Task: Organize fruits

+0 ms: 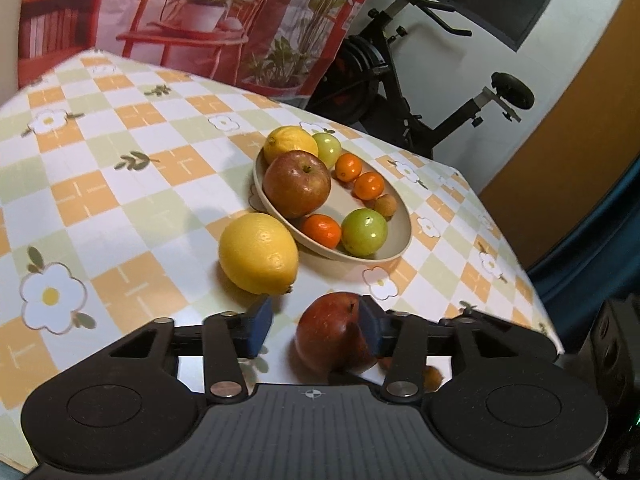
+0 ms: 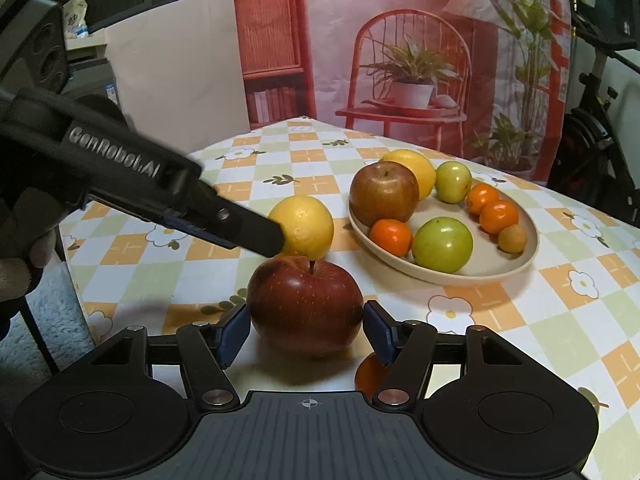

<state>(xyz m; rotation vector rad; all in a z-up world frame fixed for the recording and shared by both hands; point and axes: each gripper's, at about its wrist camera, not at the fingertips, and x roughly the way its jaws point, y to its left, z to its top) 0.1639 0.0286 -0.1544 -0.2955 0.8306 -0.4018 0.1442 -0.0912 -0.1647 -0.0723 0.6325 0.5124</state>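
A red apple (image 2: 306, 304) stands on the checked tablecloth. My right gripper (image 2: 306, 322) is shut on it, one blue pad against each side. A loose lemon (image 1: 258, 254) lies just beyond the apple, beside a beige plate (image 1: 402, 236). The plate holds another apple (image 1: 297, 184), a lemon (image 1: 290, 142), green fruits and small oranges. My left gripper (image 1: 315, 320) is open with only tablecloth between its pads. The red apple (image 1: 330, 332) shows partly behind its right pad. From the right wrist view, the left gripper (image 2: 270, 236) hovers over the lemon (image 2: 308, 226) and apple.
A small orange (image 2: 370, 372) lies under my right gripper's right finger. The table (image 2: 132, 276) ends close on the left, with a gloved hand (image 2: 16, 276) there. A printed backdrop (image 2: 400, 60) hangs behind the table and an exercise bike (image 1: 400, 80) stands past its far corner.
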